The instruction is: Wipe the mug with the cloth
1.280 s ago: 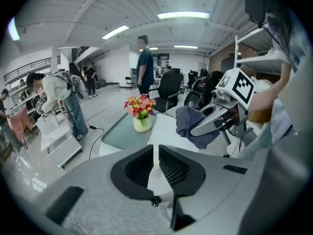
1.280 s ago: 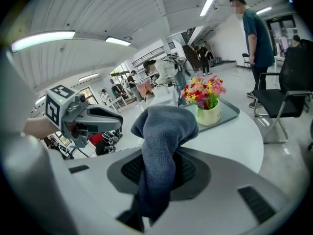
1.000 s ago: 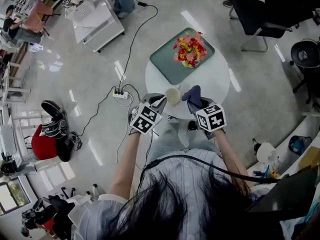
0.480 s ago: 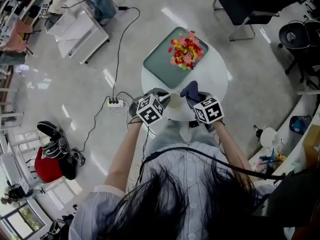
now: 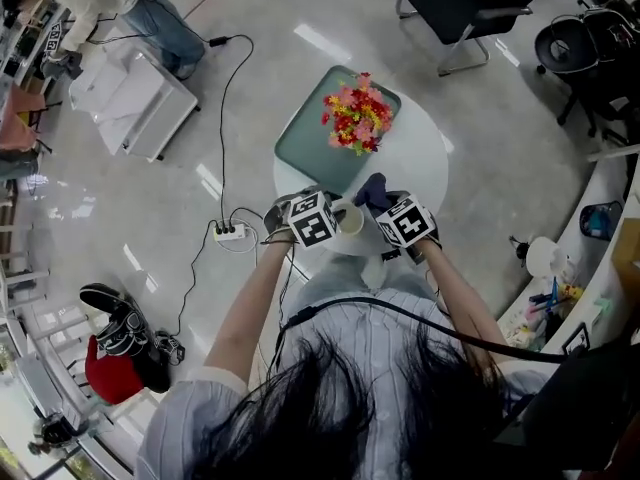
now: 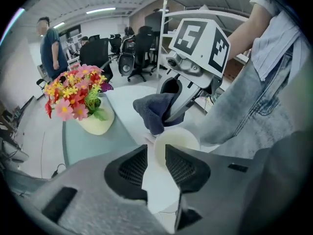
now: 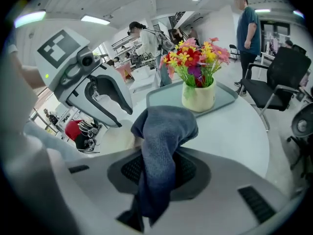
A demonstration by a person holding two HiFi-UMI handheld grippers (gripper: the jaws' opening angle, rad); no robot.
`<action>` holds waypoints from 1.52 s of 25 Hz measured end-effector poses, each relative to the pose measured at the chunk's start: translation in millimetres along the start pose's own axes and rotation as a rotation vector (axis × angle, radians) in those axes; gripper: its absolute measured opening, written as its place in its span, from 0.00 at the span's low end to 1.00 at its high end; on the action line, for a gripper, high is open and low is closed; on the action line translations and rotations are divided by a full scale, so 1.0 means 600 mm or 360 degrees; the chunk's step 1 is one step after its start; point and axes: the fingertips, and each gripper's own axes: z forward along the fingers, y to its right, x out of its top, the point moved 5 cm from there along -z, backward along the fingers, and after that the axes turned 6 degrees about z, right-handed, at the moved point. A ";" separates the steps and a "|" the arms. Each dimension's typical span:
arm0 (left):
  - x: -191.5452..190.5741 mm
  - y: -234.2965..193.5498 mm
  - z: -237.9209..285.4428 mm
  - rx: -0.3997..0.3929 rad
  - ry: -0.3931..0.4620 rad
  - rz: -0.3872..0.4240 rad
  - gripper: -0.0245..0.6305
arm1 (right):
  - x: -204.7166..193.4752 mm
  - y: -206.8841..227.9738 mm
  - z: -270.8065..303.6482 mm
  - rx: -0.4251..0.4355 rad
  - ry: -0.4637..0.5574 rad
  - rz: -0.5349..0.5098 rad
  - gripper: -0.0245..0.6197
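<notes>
A: Step?
B: Start of wiping. Left gripper (image 6: 155,149) looks pinched on the handle of the mug (image 5: 350,220), at the near edge of the table (image 5: 420,168). Right gripper (image 7: 160,154) clenches the cloth (image 7: 164,129), beside the rim.
A: Next?
B: Press cloth on; rub round.

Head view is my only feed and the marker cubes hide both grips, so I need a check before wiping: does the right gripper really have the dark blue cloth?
Observer: Yes. The right gripper is clamped on the dark blue cloth, a tail hanging back between its jaws.
Operator: And the left one?
Observer: The left gripper has its jaws narrowly apart, the cream mug at their tips; whether they pinch it I cannot tell.
Operator: Cloth on the mug yet?
Observer: Its bunched end appears to meet the mug's rim.
</notes>
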 end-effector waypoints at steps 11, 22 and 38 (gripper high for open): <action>-0.002 -0.002 0.032 -0.0011 -0.0027 -0.0027 0.12 | -0.021 -0.007 0.030 0.0032 -0.0085 0.0008 0.20; -0.011 -0.004 0.028 0.0185 0.0091 -0.0520 0.11 | -0.030 -0.009 0.032 0.0033 -0.0105 -0.0122 0.20; -0.027 -0.002 0.007 0.0512 0.0192 -0.1380 0.11 | -0.059 -0.007 0.002 0.0066 -0.0107 -0.0283 0.20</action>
